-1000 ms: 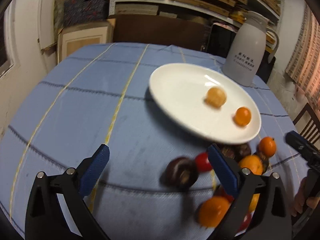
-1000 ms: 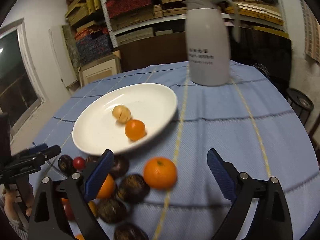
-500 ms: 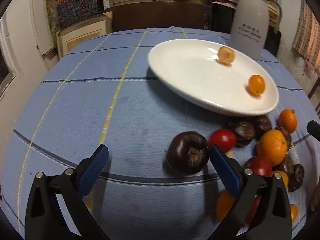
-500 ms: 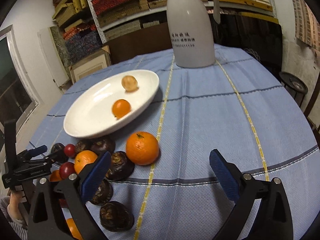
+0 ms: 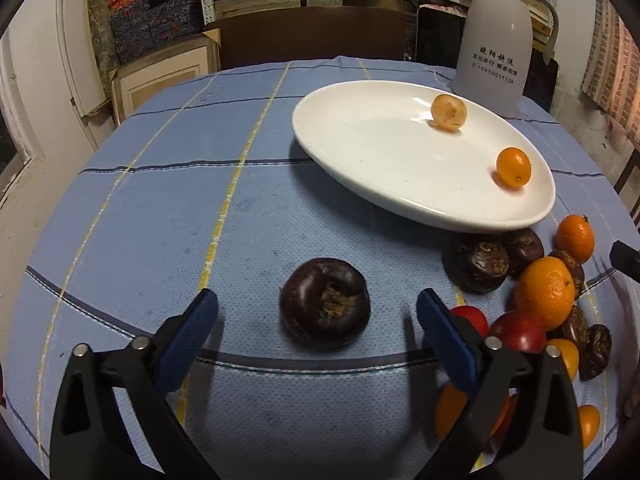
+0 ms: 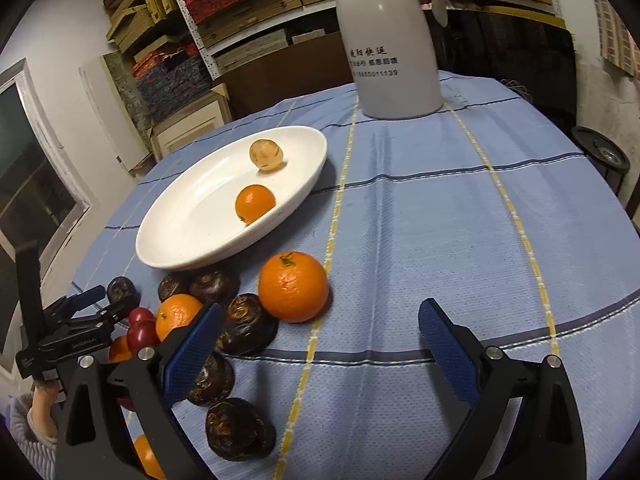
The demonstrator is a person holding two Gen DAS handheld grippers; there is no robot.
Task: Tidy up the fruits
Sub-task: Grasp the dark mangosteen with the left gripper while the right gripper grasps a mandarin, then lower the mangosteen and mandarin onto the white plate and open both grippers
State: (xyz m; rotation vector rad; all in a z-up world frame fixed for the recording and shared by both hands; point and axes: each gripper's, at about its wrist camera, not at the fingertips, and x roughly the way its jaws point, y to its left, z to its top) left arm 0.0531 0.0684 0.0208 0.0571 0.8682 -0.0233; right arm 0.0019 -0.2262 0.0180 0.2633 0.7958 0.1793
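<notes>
In the left wrist view my left gripper (image 5: 317, 312) is open, its blue pads on either side of a dark brown fruit (image 5: 324, 307) on the cloth, not touching it. A white plate (image 5: 360, 152) behind holds a pale fruit (image 5: 448, 112) and a small orange fruit (image 5: 513, 167). A pile of oranges, red and dark fruits (image 5: 544, 292) lies to the right. In the right wrist view my right gripper (image 6: 320, 322) is open and empty, just short of a large orange (image 6: 293, 286). The left gripper also shows in the right wrist view (image 6: 94, 302).
A white thermos jug (image 6: 390, 40) stands behind the plate (image 6: 176, 240). The round table carries a blue checked cloth (image 6: 460, 220). Shelves with boxes line the back wall. A dark bin (image 6: 602, 154) stands beyond the table's right edge.
My left gripper has swung right and come closer, so the dark fruit now sits between its pads. My right gripper has dropped lower toward the large orange. No fruit moved.
</notes>
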